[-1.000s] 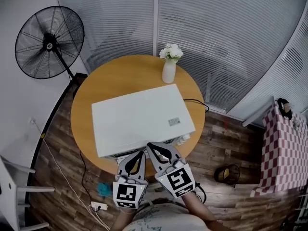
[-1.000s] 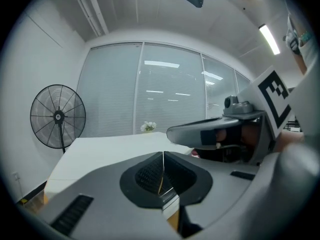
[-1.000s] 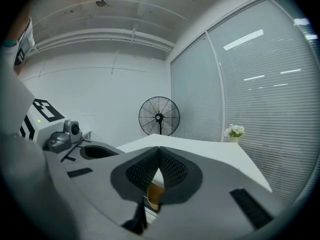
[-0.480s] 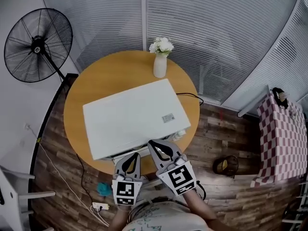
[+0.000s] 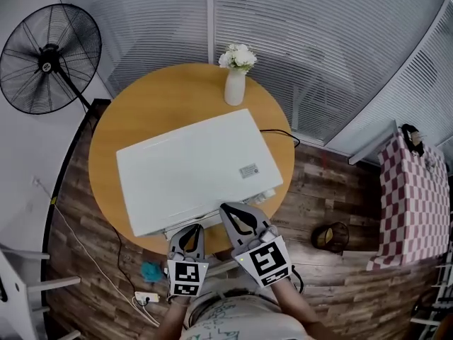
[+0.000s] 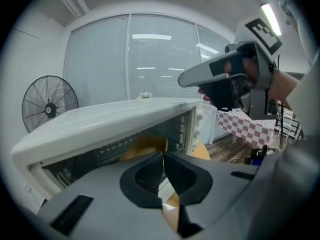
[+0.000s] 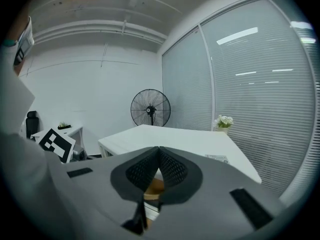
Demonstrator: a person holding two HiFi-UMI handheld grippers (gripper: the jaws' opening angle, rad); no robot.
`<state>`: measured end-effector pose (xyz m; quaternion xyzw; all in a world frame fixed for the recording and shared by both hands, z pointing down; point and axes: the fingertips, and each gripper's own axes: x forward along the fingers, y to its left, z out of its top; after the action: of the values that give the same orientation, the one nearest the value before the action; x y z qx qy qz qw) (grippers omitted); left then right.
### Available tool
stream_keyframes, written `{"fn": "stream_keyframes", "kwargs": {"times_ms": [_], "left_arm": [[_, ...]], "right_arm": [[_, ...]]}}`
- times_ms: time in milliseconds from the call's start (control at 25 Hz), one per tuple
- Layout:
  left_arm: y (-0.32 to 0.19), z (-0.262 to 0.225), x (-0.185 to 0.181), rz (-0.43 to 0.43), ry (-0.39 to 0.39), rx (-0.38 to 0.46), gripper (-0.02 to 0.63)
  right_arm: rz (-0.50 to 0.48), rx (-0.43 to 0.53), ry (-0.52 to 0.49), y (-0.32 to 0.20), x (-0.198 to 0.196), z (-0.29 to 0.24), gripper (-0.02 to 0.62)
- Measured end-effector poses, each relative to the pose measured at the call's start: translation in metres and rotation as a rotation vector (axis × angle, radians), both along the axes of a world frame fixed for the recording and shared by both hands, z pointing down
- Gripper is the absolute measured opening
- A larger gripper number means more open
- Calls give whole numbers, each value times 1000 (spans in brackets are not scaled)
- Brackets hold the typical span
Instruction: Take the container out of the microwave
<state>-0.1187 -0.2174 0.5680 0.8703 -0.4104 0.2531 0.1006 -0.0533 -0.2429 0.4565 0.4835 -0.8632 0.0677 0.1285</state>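
A white microwave (image 5: 191, 168) lies on a round wooden table (image 5: 134, 112); from above only its top shows. In the left gripper view its dark front (image 6: 95, 154) and its control knobs (image 6: 200, 119) face me. No container shows in any view. My left gripper (image 5: 190, 229) is shut and empty just before the microwave's front edge, jaws pressed together (image 6: 163, 156). My right gripper (image 5: 228, 210) is also shut and empty, held higher over the front right corner (image 7: 159, 151). It appears in the left gripper view (image 6: 220, 74) above the microwave.
A white vase of flowers (image 5: 235, 76) stands at the table's far edge. A black standing fan (image 5: 49, 59) is at the far left. A power cable (image 5: 283, 134) runs off the table's right. A checked cloth (image 5: 414, 204) lies at the right, a power strip (image 5: 145, 298) on the wooden floor.
The head view has shifted a little, so table and microwave sit further left. The left gripper has drawn slightly back toward me. Both grippers stay shut before the microwave.
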Motion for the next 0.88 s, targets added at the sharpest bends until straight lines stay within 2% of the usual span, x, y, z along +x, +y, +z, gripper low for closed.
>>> {"fn": "stream_keyframes", "kwargs": {"times_ms": [520,680,840,880], "left_arm": [[-12,26,12,56,-95,-29,17],[-15,33,16,83,-192,1,18],[-18,43,14,103,-282,-9,20],[-18,45,13,105,-306,-9,44]], "right_arm": [[34,-53,19,-9,14,4,-8],[29,-55,19,-10,17,5,-8],[25,-50,12,-13,19,5,-8],[26,-53,11,-14,19,4,-8]]}}
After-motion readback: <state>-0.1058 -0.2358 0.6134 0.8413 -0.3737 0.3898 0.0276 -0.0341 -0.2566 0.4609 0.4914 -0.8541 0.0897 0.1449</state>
